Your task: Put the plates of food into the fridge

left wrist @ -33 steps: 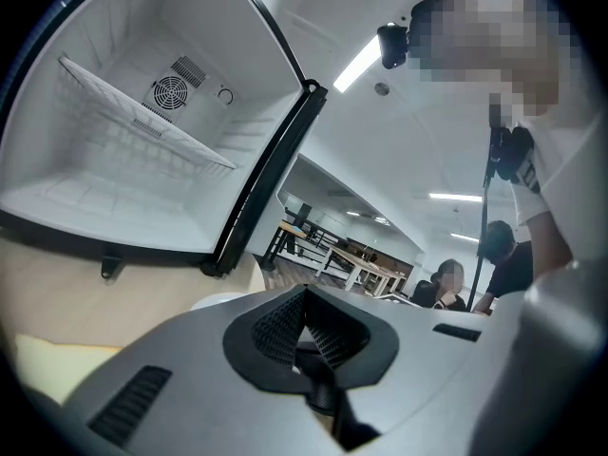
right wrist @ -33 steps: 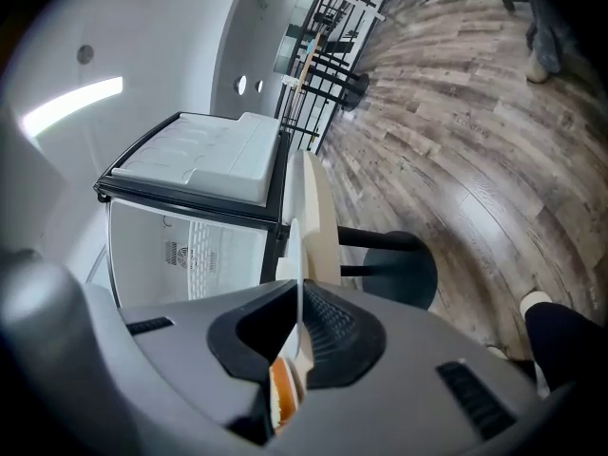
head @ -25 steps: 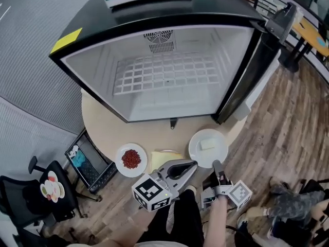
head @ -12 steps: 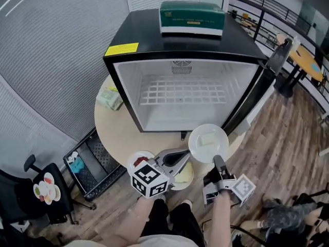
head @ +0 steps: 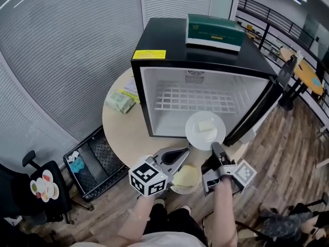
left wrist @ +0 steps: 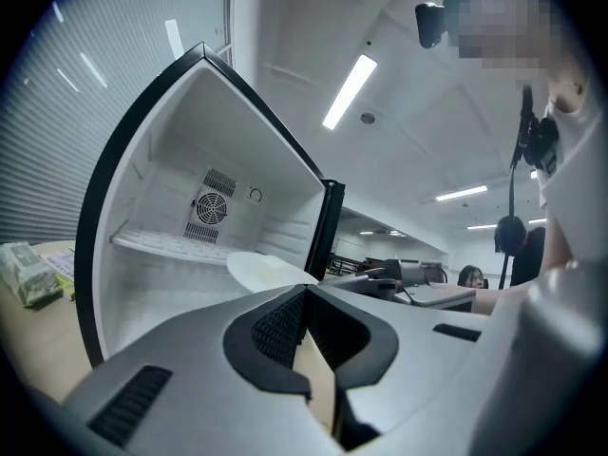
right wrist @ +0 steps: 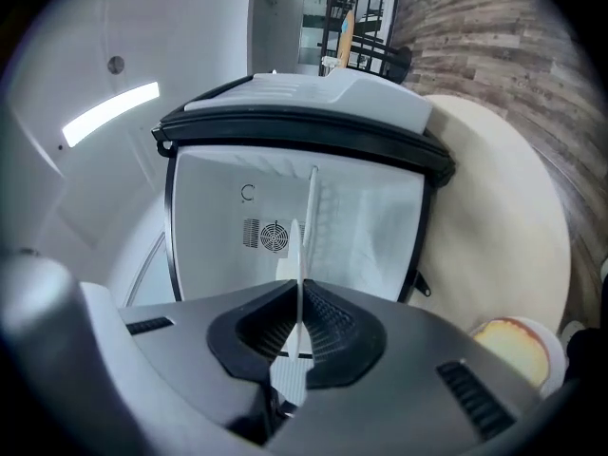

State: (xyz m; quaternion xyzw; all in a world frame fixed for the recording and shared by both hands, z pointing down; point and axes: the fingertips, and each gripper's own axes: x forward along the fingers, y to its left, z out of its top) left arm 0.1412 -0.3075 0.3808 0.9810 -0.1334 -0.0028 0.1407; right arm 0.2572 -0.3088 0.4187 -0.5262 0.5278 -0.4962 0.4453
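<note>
Both plates had come up off the round beige table (head: pixel 123 133) since a second earlier and hung before the open black mini fridge (head: pixel 169 40). In the head view, at centre, my right gripper (head: pixel 215 147) clamped the near rim of a round white plate (head: pixel 198 137) carrying one pale block of food (head: pixel 207 127), kept level so nothing slid, just in front of the fridge's lower opening. Lower centre, my left gripper (head: pixel 183 156) held a plate of yellow food (head: pixel 186 179) out past the table edge, waiting its turn, I judged. I counted two plates, two grippers, one white wire shelf (head: pixel 193 99), one green box (head: pixel 213 31) on the fridge roof.

In the left gripper view my jaws were shut on a thin tan edge at lower centre, which I took for that plate's rim; the white plate (left wrist: pixel 266 272) showed mid-frame against the fridge interior.

In the right gripper view the jaws pinched the white plate (right wrist: pixel 307 245), seen edge-on as one thin line up the centre; the plate of yellow food (right wrist: pixel 513 345) sat at lower right.
</note>
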